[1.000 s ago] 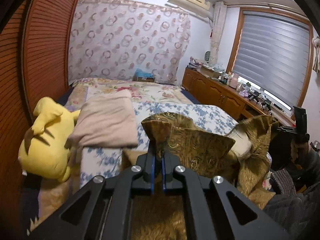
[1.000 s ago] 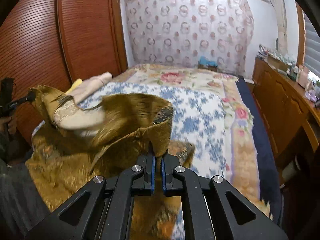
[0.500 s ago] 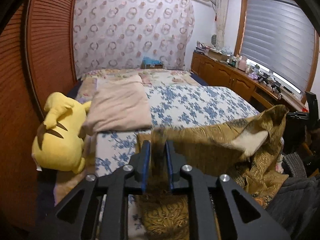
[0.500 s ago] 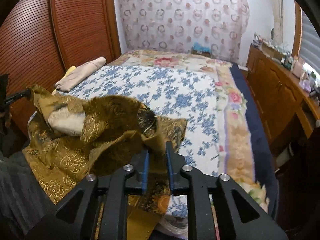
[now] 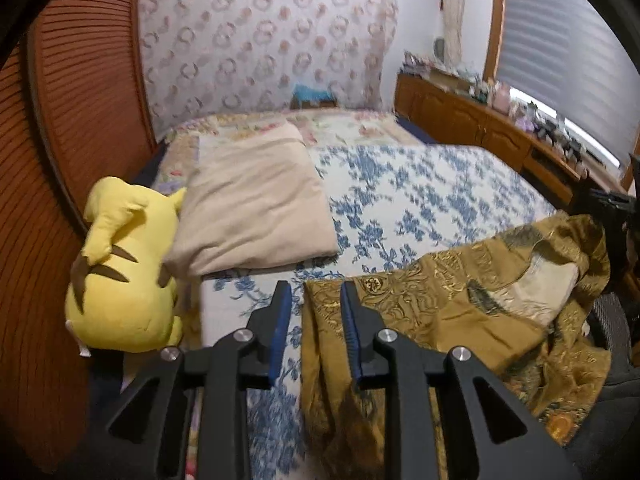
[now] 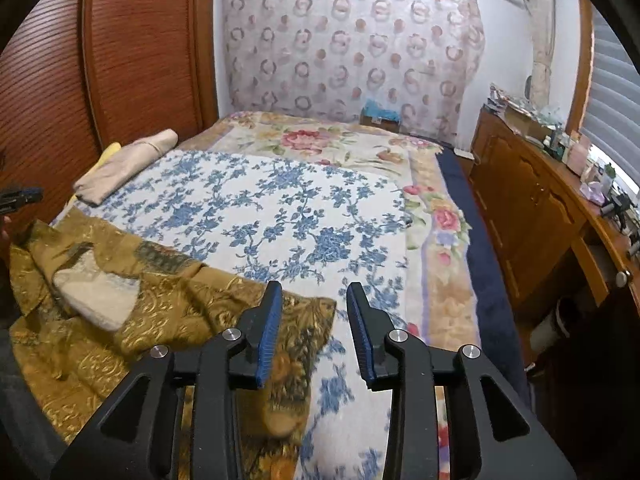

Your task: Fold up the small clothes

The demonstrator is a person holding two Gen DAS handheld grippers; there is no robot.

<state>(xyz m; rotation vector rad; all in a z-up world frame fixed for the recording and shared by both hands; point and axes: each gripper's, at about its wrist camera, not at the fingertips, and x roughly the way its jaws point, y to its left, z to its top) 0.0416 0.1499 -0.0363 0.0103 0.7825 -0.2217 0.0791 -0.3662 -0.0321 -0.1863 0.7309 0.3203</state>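
A gold brocade garment (image 5: 460, 304) with a pale lining lies spread at the near edge of the bed; it also shows in the right wrist view (image 6: 160, 312). My left gripper (image 5: 314, 292) is open and empty, just above the garment's left corner. My right gripper (image 6: 314, 292) is open and empty, above the garment's right corner, which lies under its left finger. The garment's near part hangs over the bed edge.
The bed has a blue floral cover (image 6: 280, 208). A folded beige cloth (image 5: 252, 208) and a yellow plush toy (image 5: 120, 276) lie at the left by the wooden wardrobe (image 5: 80, 80). A wooden dresser (image 6: 540, 200) stands along the right.
Both grippers held the garment lifted, lowered it onto the bed and opened. The garment now lies flat, released.
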